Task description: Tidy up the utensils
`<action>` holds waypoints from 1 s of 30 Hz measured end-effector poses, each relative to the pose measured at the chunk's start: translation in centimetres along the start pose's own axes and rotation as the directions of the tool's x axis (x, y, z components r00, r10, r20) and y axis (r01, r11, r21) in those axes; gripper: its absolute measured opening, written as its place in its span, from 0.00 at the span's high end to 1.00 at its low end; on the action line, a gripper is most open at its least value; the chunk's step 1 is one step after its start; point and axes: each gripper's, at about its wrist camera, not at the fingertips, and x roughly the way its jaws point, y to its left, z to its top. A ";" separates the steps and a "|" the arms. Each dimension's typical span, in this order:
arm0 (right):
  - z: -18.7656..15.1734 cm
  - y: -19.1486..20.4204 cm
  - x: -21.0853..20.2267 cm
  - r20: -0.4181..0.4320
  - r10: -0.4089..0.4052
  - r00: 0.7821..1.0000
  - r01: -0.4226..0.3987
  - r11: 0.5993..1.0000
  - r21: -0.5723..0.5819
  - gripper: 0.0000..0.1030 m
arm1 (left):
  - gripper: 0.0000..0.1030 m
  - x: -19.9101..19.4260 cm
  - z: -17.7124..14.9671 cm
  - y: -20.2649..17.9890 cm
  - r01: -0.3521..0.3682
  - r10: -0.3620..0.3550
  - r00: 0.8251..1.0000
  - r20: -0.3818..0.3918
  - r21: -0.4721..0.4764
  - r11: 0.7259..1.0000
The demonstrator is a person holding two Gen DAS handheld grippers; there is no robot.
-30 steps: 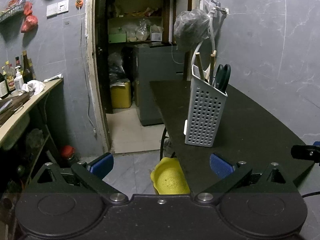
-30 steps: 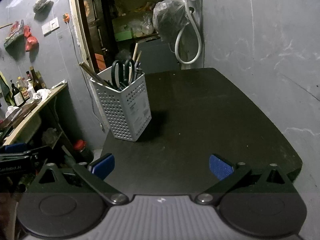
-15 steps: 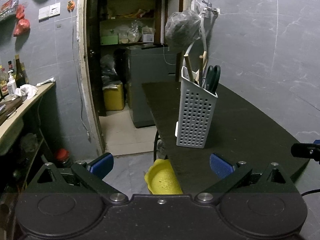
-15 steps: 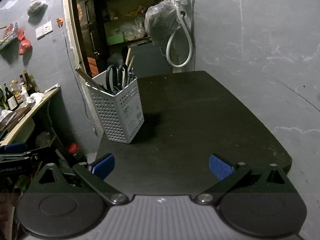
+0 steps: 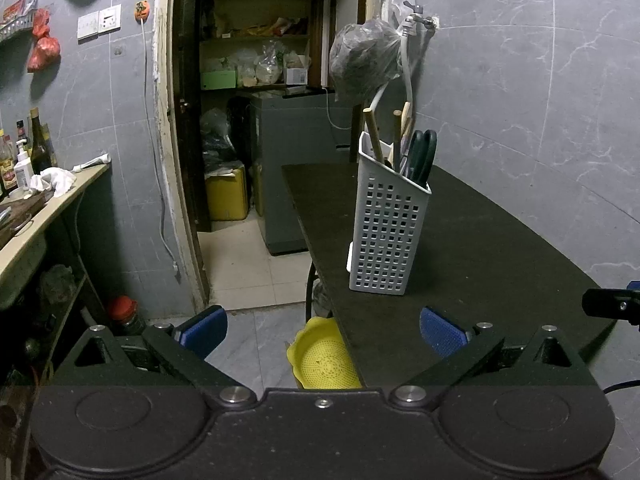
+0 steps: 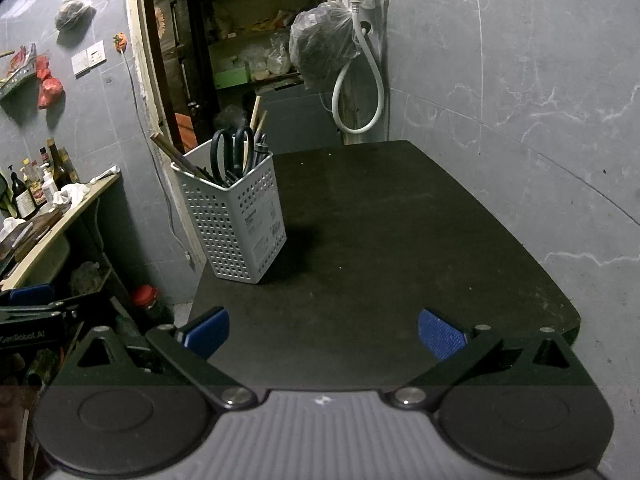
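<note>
1. A white perforated utensil holder (image 5: pixel 390 232) stands upright near the left edge of a dark table (image 5: pixel 500 248), about midway along that edge, already holding dark-handled scissors (image 5: pixel 424 156) and several wooden sticks (image 5: pixel 374 134) that lean out of its open top.

2. The left gripper (image 5: pixel 322 330) hangs at the table's near left corner, half over the floor, with its blue pads spread wide and nothing between them; the holder lies straight ahead and slightly to its right.

3. The right gripper (image 6: pixel 322 332) hovers over the table's near edge, likewise spread wide and empty; from its view the utensil holder (image 6: pixel 236 220) sits ahead and well to the left, with the scissors (image 6: pixel 232 152) upright among the sticks.

4. The utensils' long axes run roughly vertical, tilted toward the holder's back and sides, so any pick would likely have to come from above the rim.

5. By this reading the left gripper is the nearer of the two and better lined up with the holder.

6. No loose utensil shows on the table top in either view, so the sorting appears largely done.
</note>
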 end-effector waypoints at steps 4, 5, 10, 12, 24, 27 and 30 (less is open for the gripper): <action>0.0 0.0 0.0 0.000 0.001 1.000 -0.001 1.000 -0.001 0.00 | 0.01 0.0 0.0 0.0 0.001 -0.001 1.000 -0.001 0.000 1.000; -0.1 0.0 0.0 -0.001 0.002 1.000 -0.002 1.000 -0.001 0.00 | 0.01 0.0 0.0 0.0 0.001 -0.001 1.000 -0.001 0.001 1.000; -0.1 -0.1 -0.1 -0.003 0.003 1.000 -0.003 1.000 -0.001 0.00 | 0.01 0.0 0.0 0.0 0.002 -0.002 1.000 -0.002 0.001 1.000; -0.1 -0.1 -0.1 -0.003 0.003 1.000 -0.003 1.000 -0.001 0.00 | 0.01 0.0 0.0 0.0 0.002 -0.002 1.000 0.000 0.001 1.000; -0.1 -0.1 -0.1 -0.004 0.003 1.000 -0.003 1.000 -0.002 0.00 | 0.01 0.0 -0.1 -0.3 0.005 -0.005 1.000 0.000 0.002 1.000; 0.0 -0.1 -0.1 -0.004 0.003 1.000 -0.003 1.000 -0.001 0.00 | 0.01 0.0 -0.1 -0.4 0.005 -0.005 1.000 -0.001 0.002 1.000; -0.1 -0.1 -0.1 -0.004 0.003 1.000 -0.003 1.000 -0.001 0.00 | 0.01 0.0 -0.1 -0.4 0.005 -0.005 1.000 -0.001 0.002 1.000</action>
